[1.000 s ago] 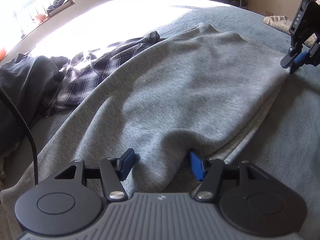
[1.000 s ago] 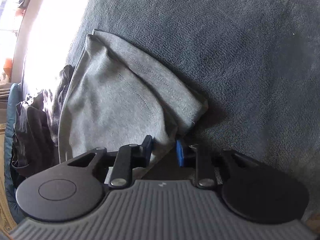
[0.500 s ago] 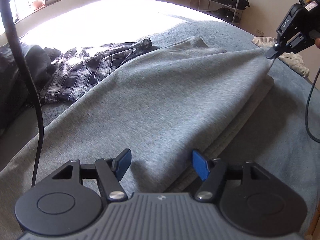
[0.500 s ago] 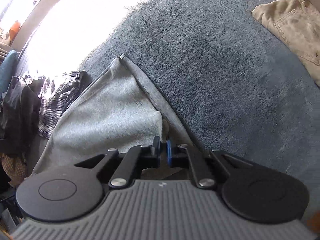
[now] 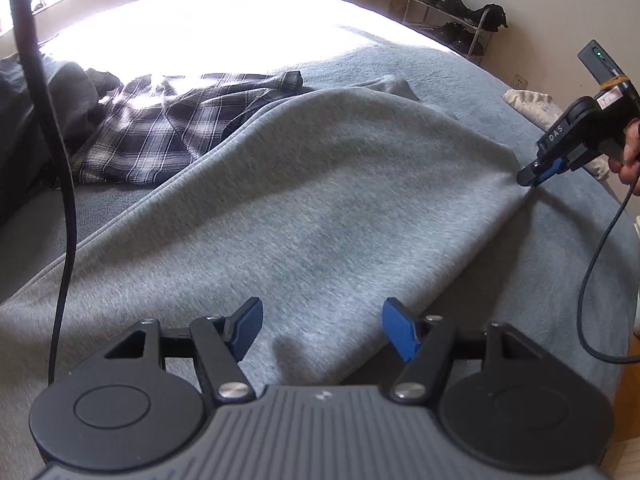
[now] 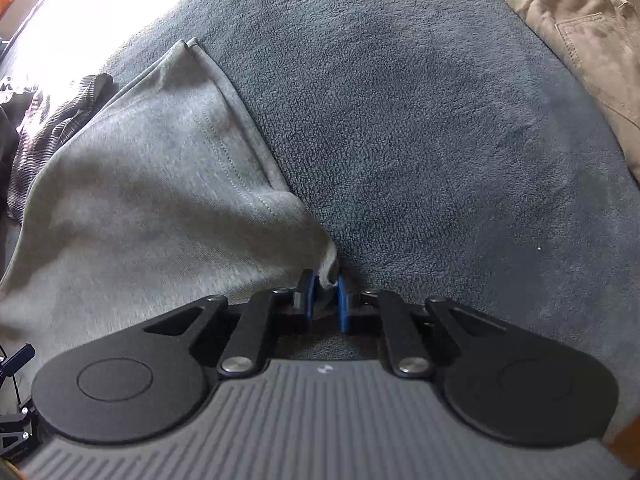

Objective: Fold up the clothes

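Progress reads as partway. At 9 o'clock in the left wrist view, a crumpled dark plaid shirt (image 5: 172,120) lies unfolded on the blue-grey fleece bedspread (image 5: 500,92). At centre, the large grey fleece sweatshirt (image 5: 304,208) is spread out, one edge doubled over. My left gripper (image 5: 322,330) is spread wide, holding nothing, above its near hem. At 3 o'clock, my right gripper (image 6: 324,294) is clenched on its corner. Further folds remain, I judge.

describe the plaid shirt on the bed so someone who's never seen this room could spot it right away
Start at the blue-grey bed blanket. A large grey sweatshirt is spread across it, and the plaid shirt lies crumpled beyond its far edge, beside a dark clothes pile. It is the only checked fabric, dark with white lines.
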Action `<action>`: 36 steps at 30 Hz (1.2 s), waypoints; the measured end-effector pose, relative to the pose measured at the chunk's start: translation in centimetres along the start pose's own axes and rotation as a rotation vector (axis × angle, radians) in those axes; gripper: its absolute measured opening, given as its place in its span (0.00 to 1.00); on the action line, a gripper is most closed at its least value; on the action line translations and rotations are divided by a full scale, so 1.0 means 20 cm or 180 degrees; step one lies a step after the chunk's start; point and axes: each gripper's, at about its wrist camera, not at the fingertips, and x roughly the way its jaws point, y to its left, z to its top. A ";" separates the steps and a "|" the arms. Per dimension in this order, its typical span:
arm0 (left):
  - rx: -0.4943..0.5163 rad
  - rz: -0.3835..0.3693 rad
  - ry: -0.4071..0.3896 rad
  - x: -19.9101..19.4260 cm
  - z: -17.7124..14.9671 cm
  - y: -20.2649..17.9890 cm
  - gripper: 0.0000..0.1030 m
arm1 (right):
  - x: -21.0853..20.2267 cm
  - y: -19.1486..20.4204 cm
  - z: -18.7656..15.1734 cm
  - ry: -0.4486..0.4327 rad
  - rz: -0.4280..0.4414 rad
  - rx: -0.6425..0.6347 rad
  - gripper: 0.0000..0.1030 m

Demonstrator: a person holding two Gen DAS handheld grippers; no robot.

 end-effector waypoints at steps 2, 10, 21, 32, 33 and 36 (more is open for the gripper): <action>-0.0053 0.0044 0.0081 0.04 -0.02 0.02 0.65 | -0.03 -0.02 0.00 -0.0058 -0.0053 0.0007 0.30; -0.0022 0.0126 0.0093 0.09 -0.06 0.03 0.69 | -0.19 0.16 0.19 -0.0724 0.0274 -0.0310 0.34; -0.0027 0.0218 0.0067 0.10 -0.07 0.00 0.70 | 0.26 0.59 0.63 -0.0585 0.0447 -0.1039 0.30; -0.0063 0.0256 0.0030 0.10 -0.08 0.00 0.70 | 0.29 0.61 0.61 -0.1064 0.0064 -0.1142 0.08; -0.0065 0.0255 0.0031 0.10 -0.08 0.00 0.70 | 0.31 0.60 0.62 -0.1085 0.0030 -0.1140 0.20; -0.0119 0.0300 -0.0007 0.06 -0.08 0.01 0.69 | 0.25 0.54 0.63 -0.1198 -0.0080 -0.0748 0.42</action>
